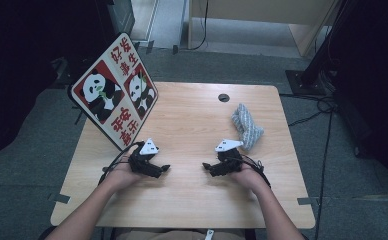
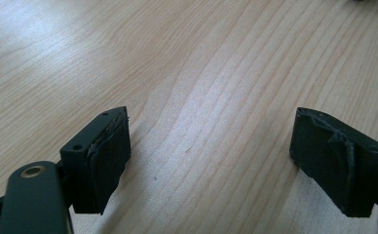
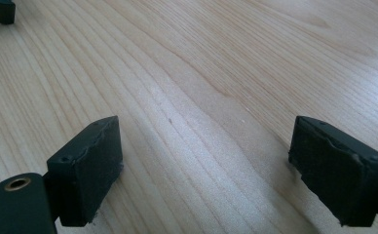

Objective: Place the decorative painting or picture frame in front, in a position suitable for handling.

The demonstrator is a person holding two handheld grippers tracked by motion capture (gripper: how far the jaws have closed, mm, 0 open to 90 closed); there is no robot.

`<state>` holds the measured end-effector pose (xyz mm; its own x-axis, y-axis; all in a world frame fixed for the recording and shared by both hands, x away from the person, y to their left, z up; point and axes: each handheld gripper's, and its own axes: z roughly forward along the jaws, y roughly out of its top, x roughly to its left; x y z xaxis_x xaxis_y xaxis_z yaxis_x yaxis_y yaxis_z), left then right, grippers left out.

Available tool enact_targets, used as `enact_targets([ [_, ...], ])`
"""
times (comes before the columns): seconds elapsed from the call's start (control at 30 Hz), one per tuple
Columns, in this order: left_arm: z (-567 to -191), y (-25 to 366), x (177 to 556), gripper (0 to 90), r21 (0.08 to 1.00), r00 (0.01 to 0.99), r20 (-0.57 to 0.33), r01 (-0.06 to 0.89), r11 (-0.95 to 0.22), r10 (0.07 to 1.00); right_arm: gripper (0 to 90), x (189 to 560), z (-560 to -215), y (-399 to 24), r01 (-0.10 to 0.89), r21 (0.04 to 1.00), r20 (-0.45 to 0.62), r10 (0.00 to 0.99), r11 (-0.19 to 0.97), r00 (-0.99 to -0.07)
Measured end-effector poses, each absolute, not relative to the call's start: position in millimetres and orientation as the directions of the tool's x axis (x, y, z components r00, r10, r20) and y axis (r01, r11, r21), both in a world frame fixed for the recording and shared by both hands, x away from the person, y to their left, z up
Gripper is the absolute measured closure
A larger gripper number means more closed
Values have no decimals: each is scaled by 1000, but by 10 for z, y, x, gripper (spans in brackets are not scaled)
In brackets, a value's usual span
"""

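Pale wood-grain table [image 1: 192, 200], rectangular, rounded corners, small round dark grommet hole [image 1: 224, 97] near far edge. Left tool [image 1: 163, 169] resting toward near-left part of table, held in hand [image 1: 119, 176], grey three-cornered plate on top, black cable looping beside it. In left gripper view: jaws wide apart, bare wood between, pads [image 2: 110, 165] black, rubbery, edges frayed and peeling. Right tool [image 1: 207, 166] toward near-right part, held in hand [image 1: 249, 176], tips pointing toward left tool, a gap between the two. In right gripper view: jaws likewise apart, nothing gripped, pads [image 3: 97, 168] matte black with worn rims. Grey-white knitted cloth [image 1: 246, 126], nubbly, crumpled into elongated lump, lying near right edge, just beyond right tool, not touched. Square panda sign [image 1: 114, 91], red, white and black, glossy, standing on a corner at far-left corner of table.
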<state>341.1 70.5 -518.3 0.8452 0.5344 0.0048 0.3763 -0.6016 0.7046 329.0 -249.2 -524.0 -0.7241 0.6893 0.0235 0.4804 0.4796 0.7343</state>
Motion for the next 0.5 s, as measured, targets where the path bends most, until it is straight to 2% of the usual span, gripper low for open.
enact_targets([
  [0.5, -5181, 703, 3409, 154, 702, 844, 6, 379, -603, 537, 107, 3286, -5240, -2490, 489, 732, 25, 699, 474, -715],
])
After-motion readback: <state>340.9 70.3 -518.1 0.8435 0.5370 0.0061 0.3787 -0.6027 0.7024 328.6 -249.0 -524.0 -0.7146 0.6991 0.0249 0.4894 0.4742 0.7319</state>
